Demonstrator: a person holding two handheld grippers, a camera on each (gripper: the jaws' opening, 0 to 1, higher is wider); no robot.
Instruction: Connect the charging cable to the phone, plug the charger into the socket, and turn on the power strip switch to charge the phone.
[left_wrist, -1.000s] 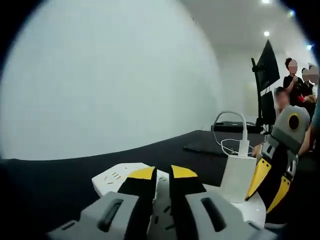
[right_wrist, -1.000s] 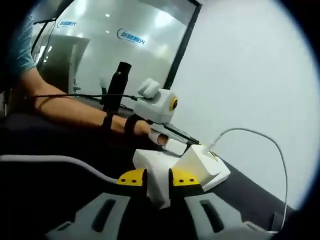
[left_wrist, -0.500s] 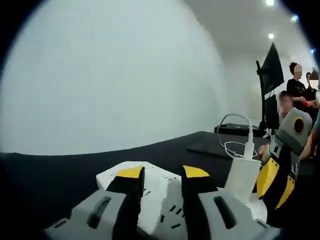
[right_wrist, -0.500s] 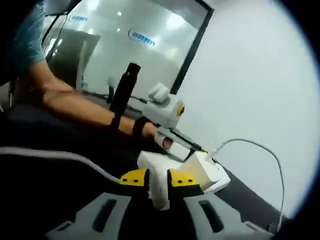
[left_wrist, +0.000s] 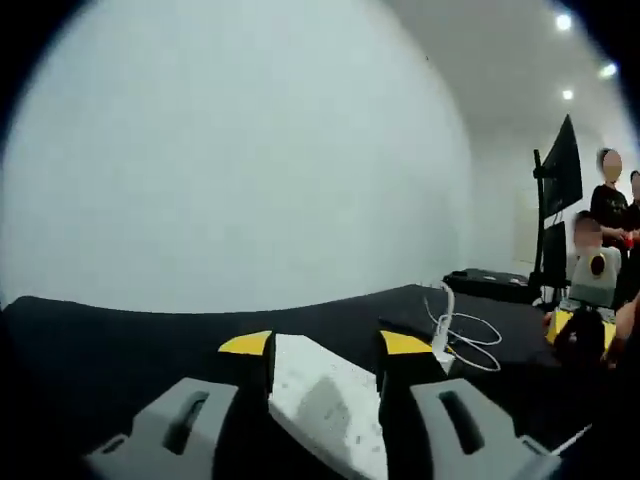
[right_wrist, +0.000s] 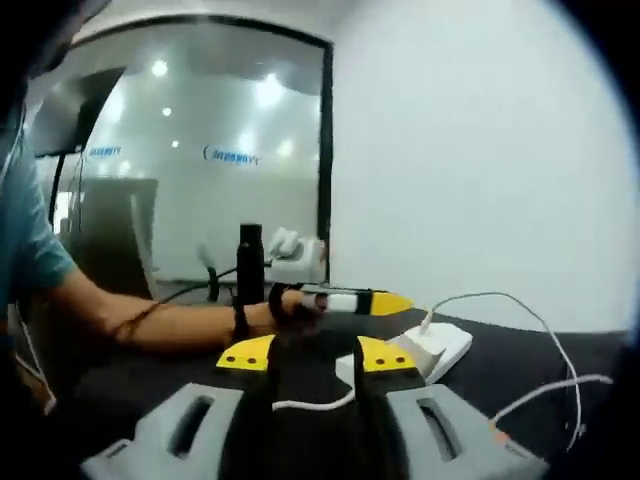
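In the left gripper view, the left hand-held gripper (left_wrist: 325, 345) has its two yellow-tipped jaws spread apart, and the near end of the white power strip (left_wrist: 325, 405) lies in the gap between them. The jaws flank the strip without clearly pressing on it (whether the inner faces touch its sides cannot be told). The strip rests on the dark table (left_wrist: 120, 335), and beyond it a white charging cable (left_wrist: 455, 330) lies in loops on the table top. At the far right edge, the right hand-held gripper (left_wrist: 590, 300) shows small and blurred, well apart from the strip.

In the right gripper view, the right hand-held gripper (right_wrist: 315, 357) stands with a moderate gap between its jaws and nothing held between them; a short run of white cable crosses low between the jaws. Ahead and to the right, the white charger (right_wrist: 425, 342) sits upright in the power strip (right_wrist: 445, 350), with the charging cable (right_wrist: 520, 310) arching away from its top. The person's left forearm (right_wrist: 170, 320) reaches in from the left, roughly level, its hand wrapped around the left hand-held gripper (right_wrist: 350, 300), whose yellow tips point toward the charger.
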